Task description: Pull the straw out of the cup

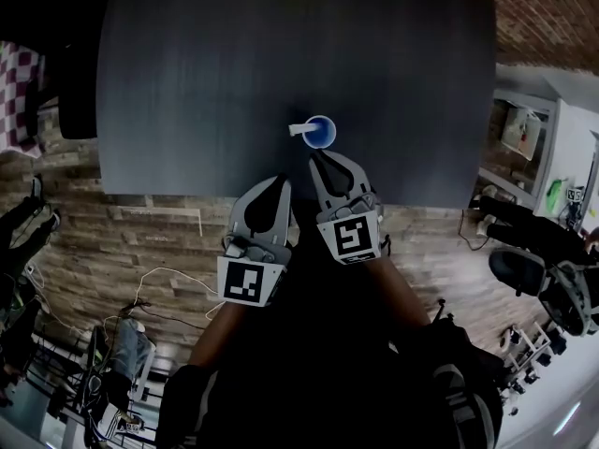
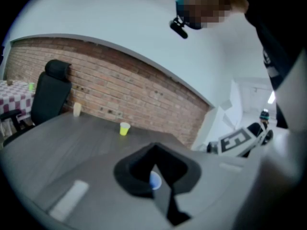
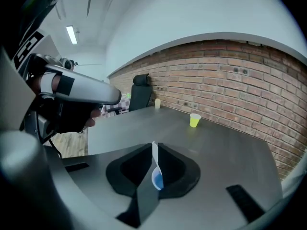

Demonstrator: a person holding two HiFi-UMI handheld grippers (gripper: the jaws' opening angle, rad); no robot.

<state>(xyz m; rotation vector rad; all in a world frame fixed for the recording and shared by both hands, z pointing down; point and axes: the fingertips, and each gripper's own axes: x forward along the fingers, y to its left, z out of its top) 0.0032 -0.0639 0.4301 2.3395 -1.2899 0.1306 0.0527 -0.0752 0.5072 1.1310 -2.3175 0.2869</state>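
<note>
A small blue plastic cup stands on a dark grey tabletop, with a white straw leaning out to its left. The right gripper hovers just short of the cup, jaws closed together and empty. The left gripper hangs beside it, also closed.

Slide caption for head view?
Left claw and right claw poised before blue cup holding white straw on dark table.

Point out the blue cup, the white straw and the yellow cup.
blue cup (image 1: pixel 321 133), head view, its open inside.
white straw (image 1: pixel 299 128), head view, the end sticking out over the rim.
yellow cup (image 3: pixel 194 120), right gripper view, its side wall.
</note>
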